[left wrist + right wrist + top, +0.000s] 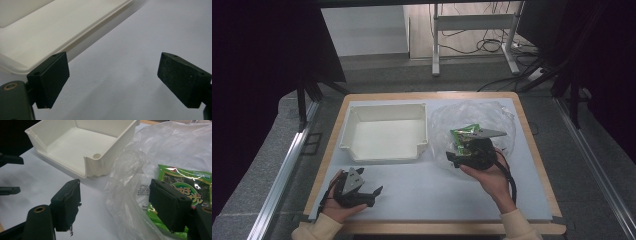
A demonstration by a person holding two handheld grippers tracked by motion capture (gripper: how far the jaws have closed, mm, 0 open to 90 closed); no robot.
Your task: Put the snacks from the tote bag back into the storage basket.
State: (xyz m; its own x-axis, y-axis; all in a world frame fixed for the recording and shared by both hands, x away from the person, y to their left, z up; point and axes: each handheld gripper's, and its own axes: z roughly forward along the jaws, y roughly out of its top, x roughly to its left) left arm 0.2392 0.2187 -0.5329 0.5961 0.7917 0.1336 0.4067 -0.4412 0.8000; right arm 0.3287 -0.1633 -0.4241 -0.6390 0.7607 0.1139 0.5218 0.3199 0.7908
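Note:
A green snack packet [463, 133] [186, 183] lies with a crumpled clear plastic bag [472, 116] [130, 167] on the right of the table; I cannot tell whether it is inside the bag or on it. My right gripper [458, 150] [118, 205] hovers open at the bag's near edge. One of its pads [170, 207] sits just in front of the packet, and a fold of the bag lies between the jaws. My left gripper [374, 196] [112, 77] is open and holds nothing, low over the white mat near the front left.
An empty white tray [384, 150] [50, 32] [50, 147] with a low front lip stands at the back left, beside the bag. A white mat [427, 195] covers the wooden table. The left gripper's fingers [10, 160] appear at the left of the right gripper view.

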